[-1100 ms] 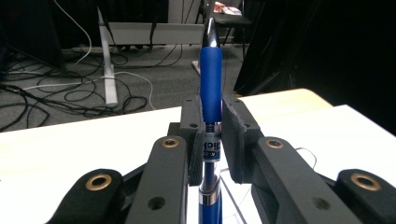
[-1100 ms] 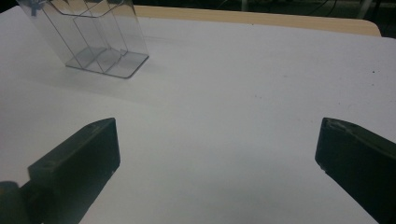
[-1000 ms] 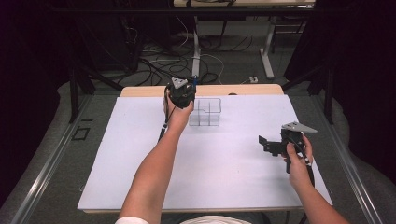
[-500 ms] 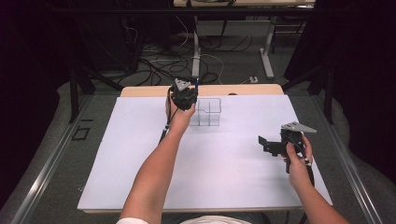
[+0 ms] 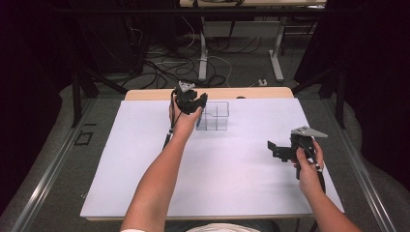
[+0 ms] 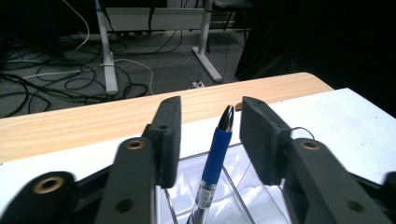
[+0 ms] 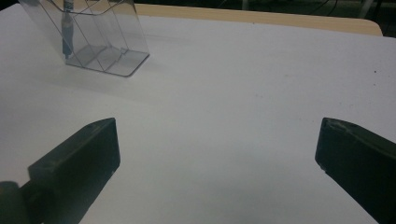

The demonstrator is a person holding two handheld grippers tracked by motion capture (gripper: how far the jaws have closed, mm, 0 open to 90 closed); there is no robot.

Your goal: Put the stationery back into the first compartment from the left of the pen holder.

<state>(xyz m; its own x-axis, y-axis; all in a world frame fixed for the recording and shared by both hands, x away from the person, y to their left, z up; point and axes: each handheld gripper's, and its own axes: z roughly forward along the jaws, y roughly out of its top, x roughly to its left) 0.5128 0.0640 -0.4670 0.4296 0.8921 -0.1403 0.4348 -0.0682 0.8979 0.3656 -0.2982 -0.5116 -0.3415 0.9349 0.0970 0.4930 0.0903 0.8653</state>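
Centrally, toward the 12 o'clock edge of the white worktop (image 5: 145, 169), stands a clear plastic organizer (image 5: 213, 116) divided into compartments. A pen (image 6: 214, 161) with a blue grip, clear lower barrel and dark metallic tip stands nearly upright in it, tip up, leaning slightly toward 1 o'clock in the left tool view.

The left tool (image 5: 192, 100) hovers at the organizer's 9 o'clock side in the high view. In the left tool view its jaws are narrowly parted, one on each side of the pen's upper end with a gap on both sides; neither pad touches it.

The right tool (image 5: 280, 150) is held at the worktop's 4 o'clock area, well apart from the organizer. In the right tool view its jaws stand wide apart with bare worktop between them.

The left tool view resolves the pen's colour and tip. The right tool view shows the organizer (image 7: 88, 35) at 11 o'clock, with the pen (image 7: 67, 28) in its left compartment. The high view shows both forearms.
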